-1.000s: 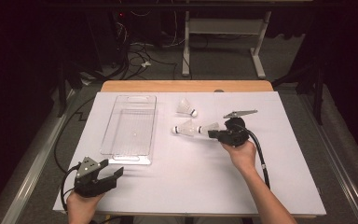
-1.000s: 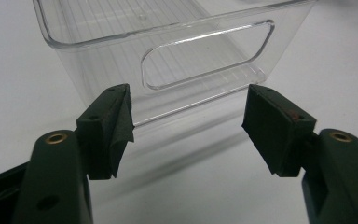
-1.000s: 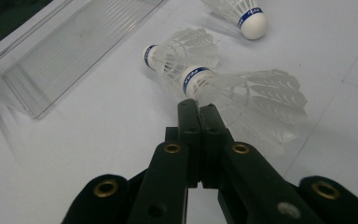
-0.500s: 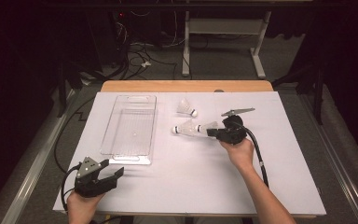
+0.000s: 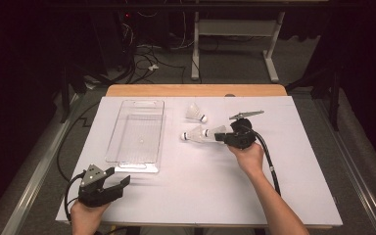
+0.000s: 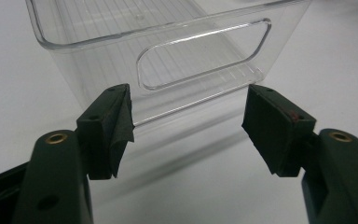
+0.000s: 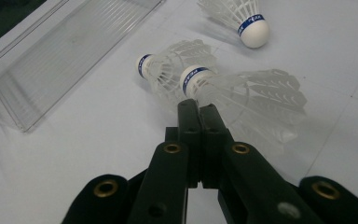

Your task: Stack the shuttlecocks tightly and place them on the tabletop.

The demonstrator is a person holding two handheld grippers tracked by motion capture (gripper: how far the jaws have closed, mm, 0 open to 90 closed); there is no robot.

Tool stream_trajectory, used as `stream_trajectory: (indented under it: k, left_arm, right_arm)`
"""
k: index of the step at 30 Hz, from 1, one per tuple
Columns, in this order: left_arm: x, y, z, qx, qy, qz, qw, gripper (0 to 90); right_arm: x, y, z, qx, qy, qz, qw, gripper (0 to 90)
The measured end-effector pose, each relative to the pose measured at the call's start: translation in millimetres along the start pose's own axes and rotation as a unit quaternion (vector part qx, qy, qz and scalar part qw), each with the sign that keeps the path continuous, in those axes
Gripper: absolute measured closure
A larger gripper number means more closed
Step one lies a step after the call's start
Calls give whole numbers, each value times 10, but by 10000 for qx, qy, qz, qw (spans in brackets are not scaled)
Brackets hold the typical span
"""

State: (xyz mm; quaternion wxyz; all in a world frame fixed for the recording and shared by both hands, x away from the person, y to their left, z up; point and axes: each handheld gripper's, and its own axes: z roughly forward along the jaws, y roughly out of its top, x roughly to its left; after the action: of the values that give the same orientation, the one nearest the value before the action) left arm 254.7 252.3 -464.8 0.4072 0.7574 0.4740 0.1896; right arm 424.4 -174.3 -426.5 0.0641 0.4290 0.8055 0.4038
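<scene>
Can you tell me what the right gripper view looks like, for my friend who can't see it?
The right gripper has its two black jaws shut together, tips at the skirt of a white shuttlecock lying on the white table. A second shuttlecock lies just behind it, a third farther off, and a clear plastic bin sits at upper left.

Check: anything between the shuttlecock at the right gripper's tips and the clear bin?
Yes. A second shuttlecock lies on the table right against the nearest shuttlecock, on its bin side, across the level path to the clear bin. The third shuttlecock sits farther back, off that line.
</scene>
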Motion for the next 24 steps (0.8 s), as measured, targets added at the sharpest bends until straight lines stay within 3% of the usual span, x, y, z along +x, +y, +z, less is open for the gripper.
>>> stream_trajectory:
  k: [24]
  left_arm:
    - [-2, 0, 1, 5, -7, 15, 10000, 338]
  right_arm:
    - [81, 83, 195, 146, 125, -77, 9998, 900]
